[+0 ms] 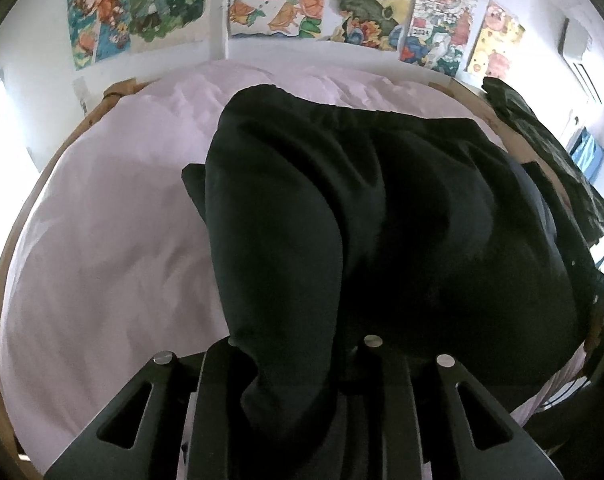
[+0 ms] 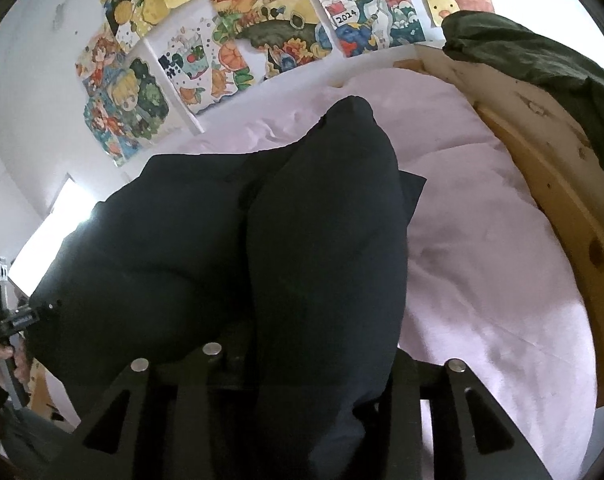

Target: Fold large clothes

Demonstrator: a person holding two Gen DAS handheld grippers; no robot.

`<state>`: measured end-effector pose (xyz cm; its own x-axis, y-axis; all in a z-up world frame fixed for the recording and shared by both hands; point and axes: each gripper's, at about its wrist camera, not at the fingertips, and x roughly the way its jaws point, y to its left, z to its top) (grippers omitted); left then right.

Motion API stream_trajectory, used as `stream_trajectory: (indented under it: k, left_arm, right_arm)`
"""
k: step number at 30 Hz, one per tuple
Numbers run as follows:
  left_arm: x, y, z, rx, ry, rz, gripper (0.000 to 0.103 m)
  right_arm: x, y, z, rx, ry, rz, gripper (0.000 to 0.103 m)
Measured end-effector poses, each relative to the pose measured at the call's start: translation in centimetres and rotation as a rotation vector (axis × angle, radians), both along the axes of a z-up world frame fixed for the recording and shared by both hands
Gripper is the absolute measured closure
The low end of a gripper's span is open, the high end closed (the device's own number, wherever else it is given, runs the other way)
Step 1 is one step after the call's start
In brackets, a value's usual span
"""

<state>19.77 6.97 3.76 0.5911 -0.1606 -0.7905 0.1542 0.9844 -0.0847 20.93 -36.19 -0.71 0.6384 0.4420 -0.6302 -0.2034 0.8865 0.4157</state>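
Observation:
A large black garment (image 1: pixel 381 220) hangs raised over a bed with a pale pink sheet (image 1: pixel 102 240). My left gripper (image 1: pixel 298 384) is shut on a bunched edge of the black garment, which drapes over its fingers. In the right wrist view the same black garment (image 2: pixel 262 248) fills the middle, and my right gripper (image 2: pixel 298 392) is shut on another bunch of it. The left gripper's body (image 2: pixel 2 320), held by a hand, shows at the left edge there. The fingertips of both grippers are hidden by cloth.
The bed has a light wooden frame (image 2: pixel 561 184) on the right. A dark green garment (image 2: pixel 541 60) lies over the frame's far right corner, and it also shows in the left wrist view (image 1: pixel 549 148). Colourful drawings (image 1: pixel 302 0) cover the white wall behind the bed.

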Motion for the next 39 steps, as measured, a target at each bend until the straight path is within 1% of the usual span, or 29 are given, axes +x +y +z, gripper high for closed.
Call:
stream_trajectory:
  k: [6,8,10,11,12,13,14,15,17,19,21,23,25,30,35,37,39]
  left_arm:
    - [0.0,0.0,-0.2,0.019,-0.005,0.011,0.077]
    - [0.0,0.0,-0.4,0.023,-0.001,0.024,0.074]
    - [0.1,0.0,-0.5,0.025,0.005,0.039,0.067]
    - [0.1,0.1,-0.6,0.026,0.011,0.051,0.065]
    - [0.1,0.2,-0.6,0.029,0.017,0.062,0.060]
    - [0.1,0.3,-0.7,0.029,0.024,0.075,0.056]
    - [0.0,0.5,-0.7,0.024,0.028,0.086,0.054]
    - [0.0,0.7,-0.7,0.021,0.030,0.096,0.051]
    - [-0.1,1.0,-0.8,0.019,0.030,0.121,0.045]
    - [-0.3,1.3,-0.8,0.017,0.034,0.137,0.036]
    - [-0.4,1.4,-0.8,0.015,0.034,0.145,0.036]
    - [-0.6,1.5,-0.8,0.022,0.032,0.154,0.035]
    - [-0.9,1.5,-0.6,0.026,0.024,0.168,0.031]
    - [-1.8,1.8,0.0,0.016,-0.004,0.206,0.029]
    - [-2.9,1.1,0.6,0.069,-0.053,0.233,0.026]
    - [-3.4,0.9,0.6,0.086,-0.071,0.241,0.016]
    - [-4.2,0.3,0.8,0.105,-0.108,0.248,0.011]
  right_arm:
    - [-0.1,-0.1,-0.4,-0.001,0.011,-0.018,0.059]
    - [0.0,-0.2,-0.5,0.003,0.016,-0.025,0.056]
    - [-0.1,-0.1,-0.5,0.004,0.022,-0.032,0.053]
    - [-0.1,-0.2,-0.6,0.003,0.026,-0.035,0.049]
    - [-0.2,-0.3,-0.6,0.001,0.029,-0.040,0.044]
    - [-0.3,-0.3,-0.7,-0.002,0.031,-0.045,0.042]
    - [-0.5,-0.3,-0.7,-0.011,0.029,-0.054,0.036]
    - [-0.7,-0.3,-0.7,-0.019,0.025,-0.060,0.030]
    - [-1.1,-0.3,-0.7,-0.048,0.012,-0.077,0.024]
    - [-1.4,-0.2,-0.7,-0.061,0.005,-0.083,0.017]
    - [-1.7,0.0,-0.8,-0.076,-0.003,-0.093,0.013]
    - [-1.9,-0.1,-0.8,-0.093,-0.015,-0.104,0.011]
    - [-2.2,0.0,-0.8,-0.109,-0.028,-0.118,0.008]
    - [-3.1,0.3,-0.5,-0.150,-0.076,-0.144,0.002]
    - [-4.0,0.6,-0.1,-0.184,-0.119,-0.180,0.000]
    - [-4.4,0.6,0.0,-0.191,-0.136,-0.195,0.000]
    - [-4.8,0.6,0.2,-0.202,-0.152,-0.213,0.000]
